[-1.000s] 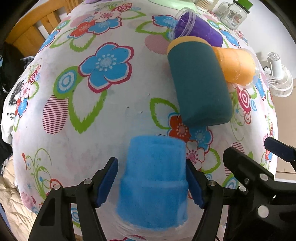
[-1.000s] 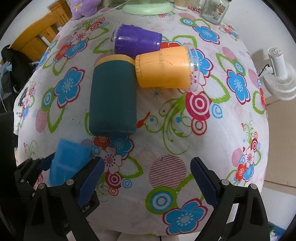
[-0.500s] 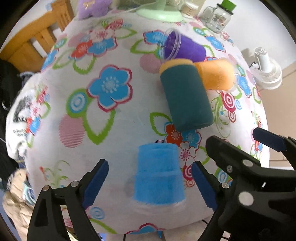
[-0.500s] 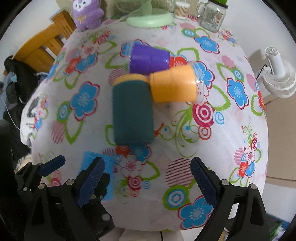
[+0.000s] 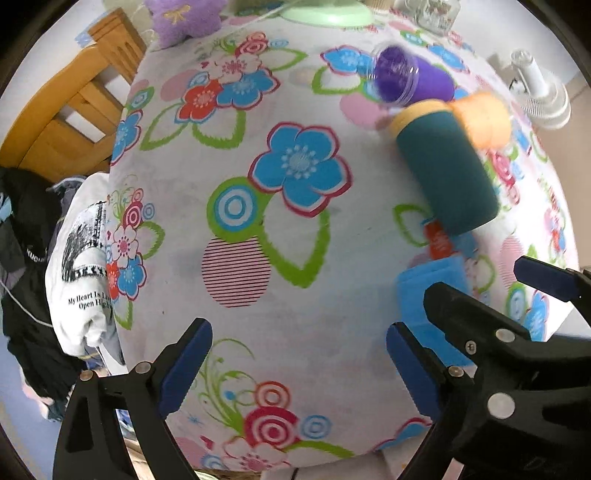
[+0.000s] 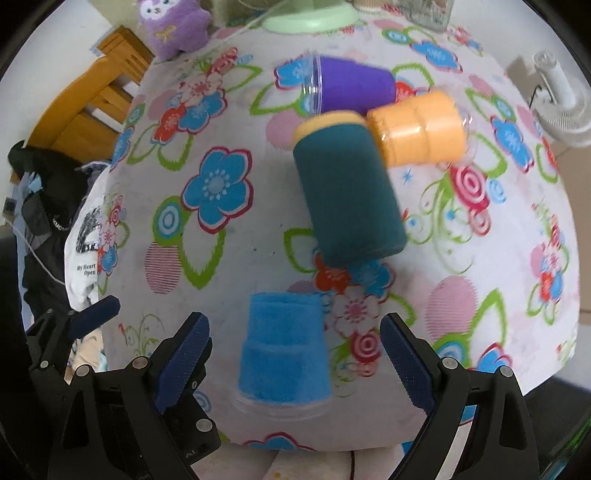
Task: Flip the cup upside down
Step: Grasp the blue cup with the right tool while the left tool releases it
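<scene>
A blue cup (image 6: 282,350) stands upside down on its clear rim near the table's front edge. It sits just ahead of my open right gripper (image 6: 295,365), between the two fingers' lines, untouched. In the left wrist view the blue cup (image 5: 430,288) is at the right, partly hidden behind the right gripper's black body. My left gripper (image 5: 295,362) is open and empty over bare cloth to the cup's left. A dark teal cup (image 6: 347,192), an orange cup (image 6: 417,133) and a purple cup (image 6: 351,86) lie on their sides further back, bunched together.
The table wears a flowered cloth (image 6: 218,184). A purple plush toy (image 6: 171,26), a green lamp base (image 6: 310,16) and a glass jar (image 6: 424,11) stand at the far edge. A wooden chair (image 5: 74,107) and clothes (image 5: 85,273) are at the left, a white fan (image 6: 561,107) at the right.
My left gripper has let go of the blue cup, drawn back and swung left. My right gripper has shifted left, so the upside-down cup now sits in front of it.
</scene>
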A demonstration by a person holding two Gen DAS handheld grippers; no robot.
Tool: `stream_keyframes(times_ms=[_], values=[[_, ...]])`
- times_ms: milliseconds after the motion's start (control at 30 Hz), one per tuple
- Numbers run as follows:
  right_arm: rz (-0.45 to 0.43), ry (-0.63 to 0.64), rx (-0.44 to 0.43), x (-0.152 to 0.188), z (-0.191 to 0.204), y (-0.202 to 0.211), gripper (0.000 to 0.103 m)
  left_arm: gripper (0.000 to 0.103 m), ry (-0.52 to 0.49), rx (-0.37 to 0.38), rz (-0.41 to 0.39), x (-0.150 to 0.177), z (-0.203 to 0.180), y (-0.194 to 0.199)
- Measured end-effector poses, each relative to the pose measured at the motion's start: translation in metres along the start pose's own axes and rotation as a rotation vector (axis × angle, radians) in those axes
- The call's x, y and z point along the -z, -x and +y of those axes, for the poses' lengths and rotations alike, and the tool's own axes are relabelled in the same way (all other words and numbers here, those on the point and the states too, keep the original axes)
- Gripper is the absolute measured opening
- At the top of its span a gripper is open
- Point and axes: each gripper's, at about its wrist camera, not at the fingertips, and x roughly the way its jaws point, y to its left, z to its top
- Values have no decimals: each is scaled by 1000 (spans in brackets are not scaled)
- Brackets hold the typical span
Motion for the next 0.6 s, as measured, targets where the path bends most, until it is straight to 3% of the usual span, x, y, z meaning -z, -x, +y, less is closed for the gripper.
stream_keyframes(times_ms=[367,500,600], values=[[121,-93,37,3,2,-43,81,96,-149,9,29,-4,-2,-31],[126,-81,48,0,4,-50,81,96,-173,6,32,-5,-2,-37],[131,-67,56,-5,7,-55,72,96,-180,11,33,-7,0,-42]])
